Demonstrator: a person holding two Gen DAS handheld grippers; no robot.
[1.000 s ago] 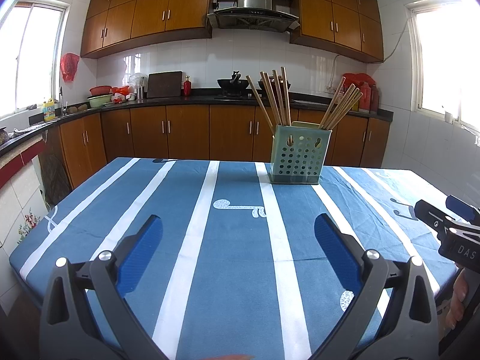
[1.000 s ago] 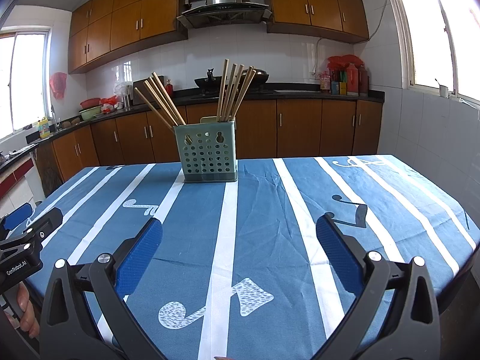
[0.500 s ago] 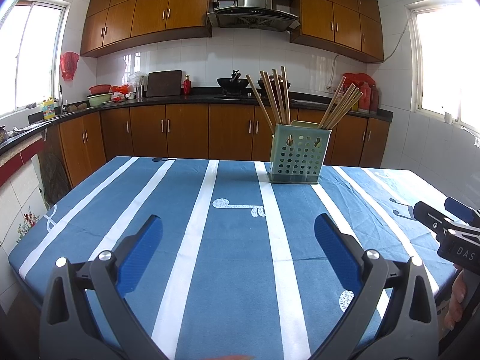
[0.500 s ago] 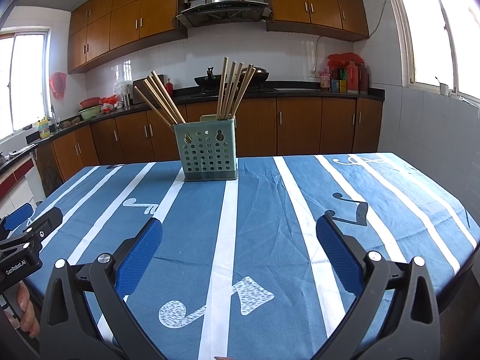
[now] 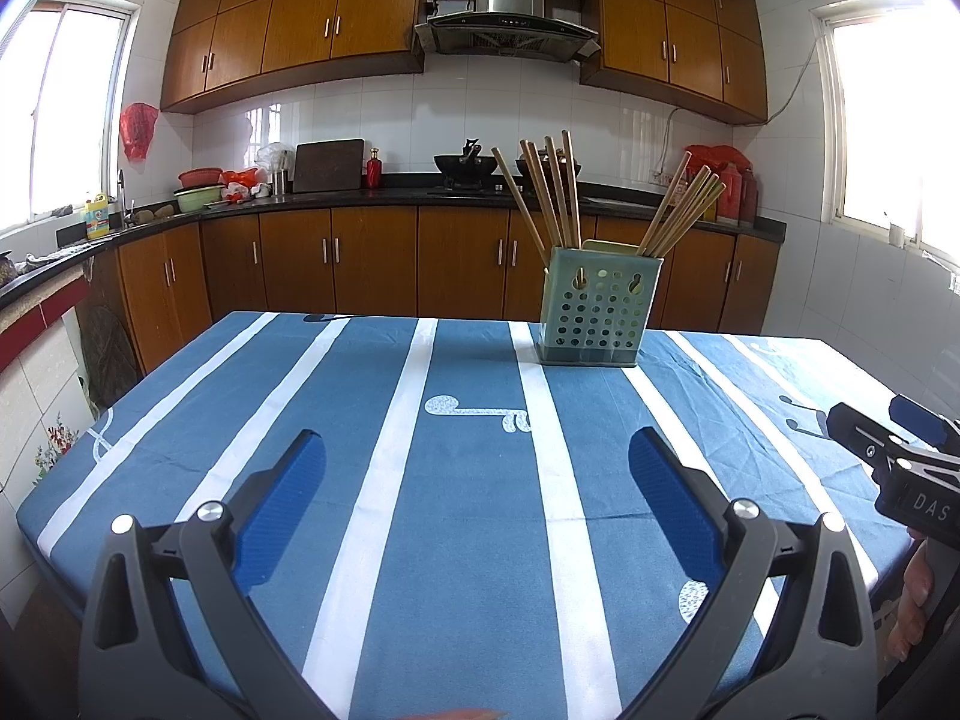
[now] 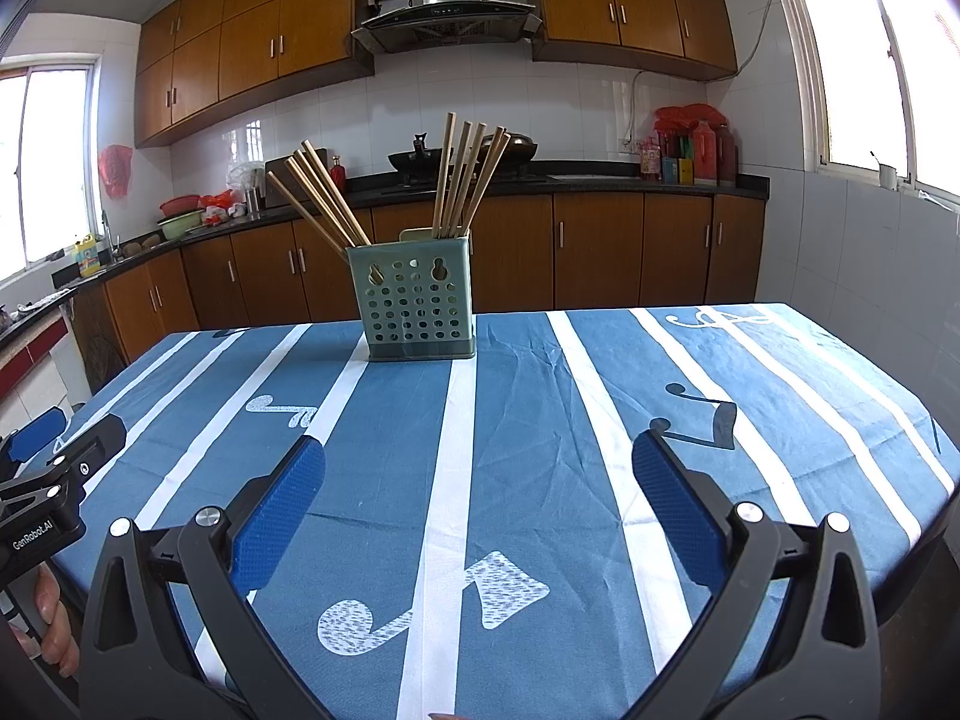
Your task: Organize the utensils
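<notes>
A pale green perforated utensil holder [image 5: 599, 307] [image 6: 415, 300] stands upright at the far middle of the table. Two bunches of wooden chopsticks [image 5: 547, 192] [image 6: 465, 175] lean out of it, one to each side. My left gripper [image 5: 477, 465] is open and empty, low over the near edge of the table. My right gripper [image 6: 479, 468] is open and empty too, over the near edge further right. Each gripper shows at the side of the other's view: the right one [image 5: 888, 438], the left one [image 6: 54, 444].
The table wears a blue cloth with white stripes and music notes [image 5: 480, 480] [image 6: 540, 420]. Wooden cabinets and a dark counter [image 5: 336, 198] with a wok, bowls and bottles run behind it. Windows are at both sides.
Both grippers have dipped very slightly. The holder and chopsticks have not moved.
</notes>
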